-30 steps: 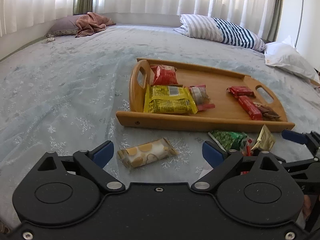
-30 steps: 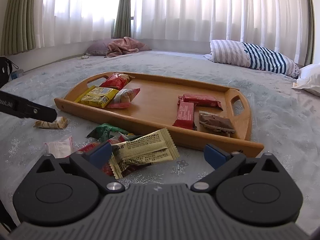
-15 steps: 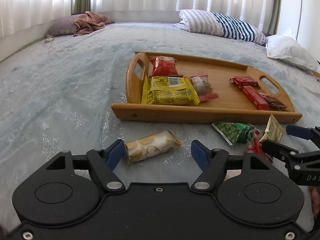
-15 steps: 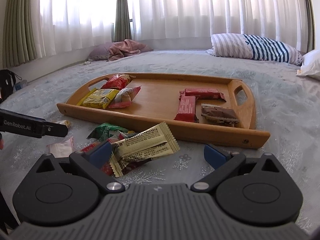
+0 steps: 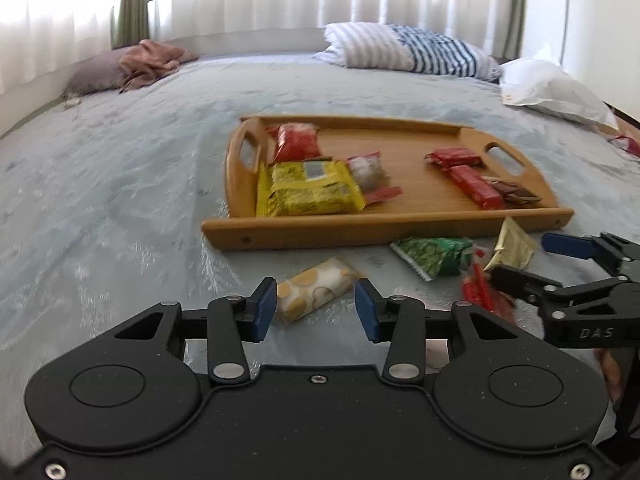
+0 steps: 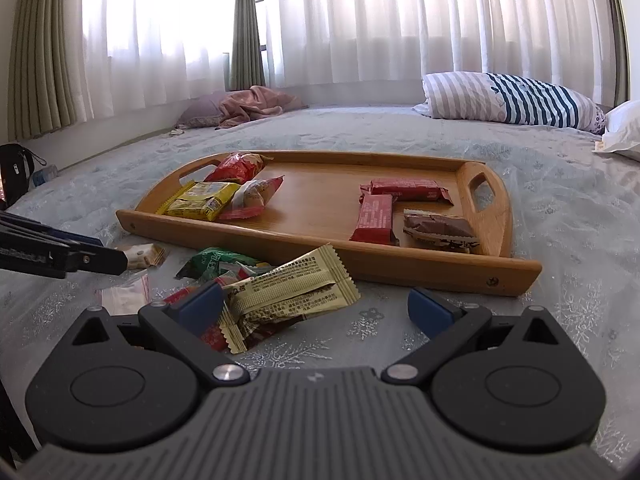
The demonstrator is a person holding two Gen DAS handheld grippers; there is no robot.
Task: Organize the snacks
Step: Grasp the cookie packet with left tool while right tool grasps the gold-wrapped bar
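A wooden tray (image 5: pixel 400 220) (image 6: pixel 400 270) lies on the bed with several snack packs in it, among them a yellow pack (image 5: pixel 308 190) and red bars (image 6: pixel 376 218). A white cracker pack with yellow rounds (image 5: pixel 316 286) lies on the bedspread in front of the tray. My left gripper (image 5: pixel 316 310) is open around its near end, jaws partly closed, apart from it. A loose heap lies further right: a green pack (image 5: pixel 434 254), a beige pack (image 6: pixel 288 294), red packs. My right gripper (image 6: pixel 316 306) is open over the beige pack.
The bed has a pale blue snowflake bedspread (image 5: pixel 100 220). A striped pillow (image 6: pixel 508 98) and a white pillow (image 5: pixel 548 88) lie at the far right, a pink cloth on a pillow (image 5: pixel 148 60) at the far left. Curtains hang behind.
My left gripper has moved forward over the cracker pack and its jaws have narrowed around it. The right gripper has stayed open over the beige pack and lowered a little.
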